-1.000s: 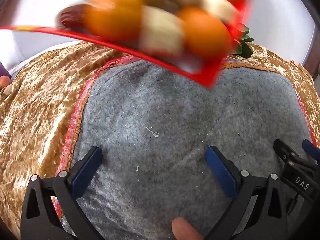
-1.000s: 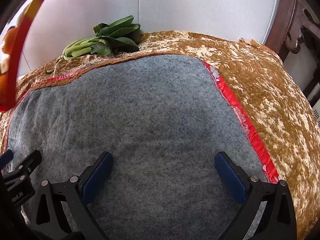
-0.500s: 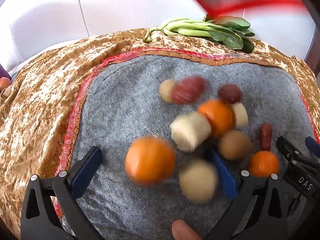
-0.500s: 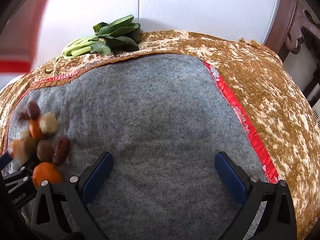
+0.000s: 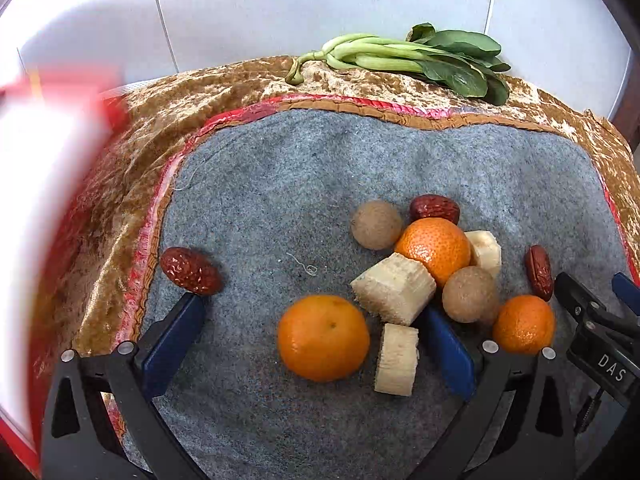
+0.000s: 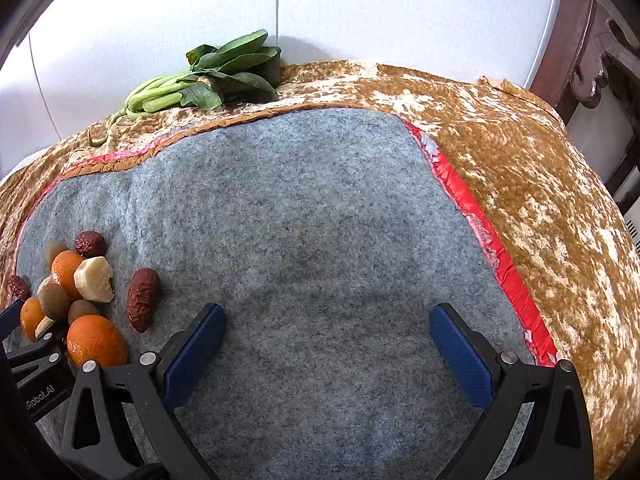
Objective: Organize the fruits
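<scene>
Orange fruit (image 5: 323,338) between left hand-held gripper (image 5: 308,340) fingers

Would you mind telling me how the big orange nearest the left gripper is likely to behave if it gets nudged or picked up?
The big orange looks round and lies loose on the grey felt mat, so a nudge would probably set it rolling, though the felt may slow it. Its dimpled peel should give the pads fair grip. It seems wide enough to need the left gripper open about as it is now.
</scene>
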Demonstrator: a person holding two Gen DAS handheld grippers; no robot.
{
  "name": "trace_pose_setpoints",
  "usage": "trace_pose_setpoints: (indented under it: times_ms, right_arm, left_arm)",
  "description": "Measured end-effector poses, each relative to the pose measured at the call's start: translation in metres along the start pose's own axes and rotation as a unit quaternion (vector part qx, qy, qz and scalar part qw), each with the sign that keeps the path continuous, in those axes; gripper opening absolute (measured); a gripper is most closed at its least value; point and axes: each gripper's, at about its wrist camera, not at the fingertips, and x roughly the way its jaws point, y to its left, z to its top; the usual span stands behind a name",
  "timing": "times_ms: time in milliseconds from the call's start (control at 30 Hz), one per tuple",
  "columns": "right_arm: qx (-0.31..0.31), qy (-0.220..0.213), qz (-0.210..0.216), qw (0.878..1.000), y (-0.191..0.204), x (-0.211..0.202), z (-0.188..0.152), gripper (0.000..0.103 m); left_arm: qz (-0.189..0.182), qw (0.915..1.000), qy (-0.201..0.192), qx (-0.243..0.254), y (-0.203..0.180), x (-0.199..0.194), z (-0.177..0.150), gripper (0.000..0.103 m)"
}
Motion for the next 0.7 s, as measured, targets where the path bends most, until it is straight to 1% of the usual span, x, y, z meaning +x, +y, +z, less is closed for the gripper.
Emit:
trace_pose_setpoints:
  times_ms: [233, 567, 700]
  right_arm:
    - [0.000, 0.000, 0.000, 1.000, 0.000, 0.000, 0.000, 0.102]
    - [0.002, -0.004, 0.000, 1.000, -0.001, -0.001, -0.001, 0.102]
    - [-0.007, -0.002, -0.013, 1.000, 0.004, -0.001, -0.001, 0.102]
  left_arm:
    - [-0.001, 1.0000, -0.002, 0.002, 0.004, -0.001, -0.005, 0.103]
    - [-0.001, 1.0000, 0.004, 0.005, -0.001, 0.009, 0.004, 0.103]
    - [0.001, 1.0000, 0.001, 0.005, -0.002, 0.010, 0.004, 0.103]
